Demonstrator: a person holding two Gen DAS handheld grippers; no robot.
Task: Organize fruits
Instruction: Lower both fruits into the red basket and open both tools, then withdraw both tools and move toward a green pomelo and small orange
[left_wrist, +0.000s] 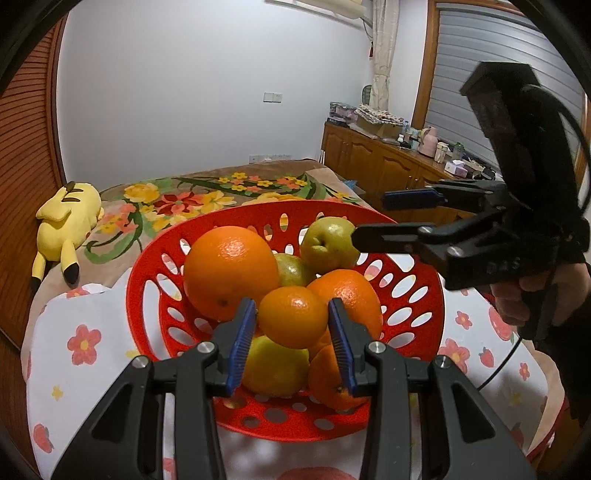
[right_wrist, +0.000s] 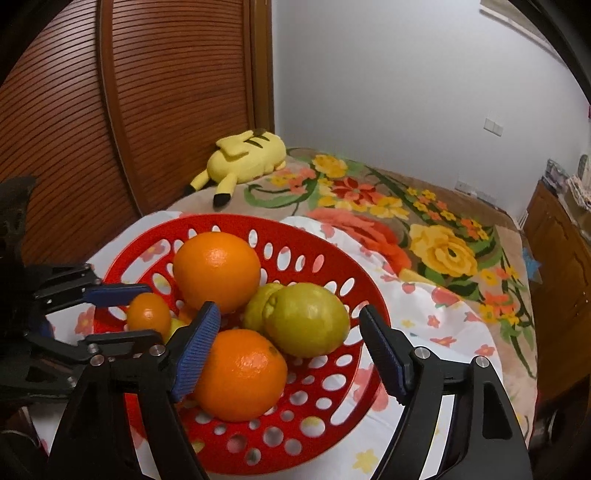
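Right, counting fruit from the left wrist view: seven in all, piled in one red basket (left_wrist: 155, 266). Four are orange: a big orange (left_wrist: 231, 271) ahead-left of my left tongs (left_wrist: 291, 304), a medium orange (left_wrist: 351, 295) ahead-right of them, a low orange (left_wrist: 328, 380) under their right finger, and the small mandarin (left_wrist: 293, 317), which the left tongs are pinching, blue pads pressed on both its sides, at the top of the pile. Three are yellow-green: one far fruit (left_wrist: 328, 243) beside a fingertip of the right tongs (right_wrist: 288, 310), one tucked fruit (left_wrist: 293, 271) just beyond the mandarin, one low fruit (left_wrist: 275, 365) under the left tongs.

My right tongs are spread wide over the basket, pressing on nothing I can see.

Now the surface: the basket stands on a white cloth (left_wrist: 85, 332) printed with red flowers, spread over a bed with a floral blanket (left_wrist: 192, 199). One yellow plush toy (left_wrist: 66, 221) lies far beyond the tongs, by a slatted wooden door (right_wrist: 166, 92). White wall (left_wrist: 184, 92) behind, and cluttered wooden cabinets (left_wrist: 369, 158) beyond the right tongs.
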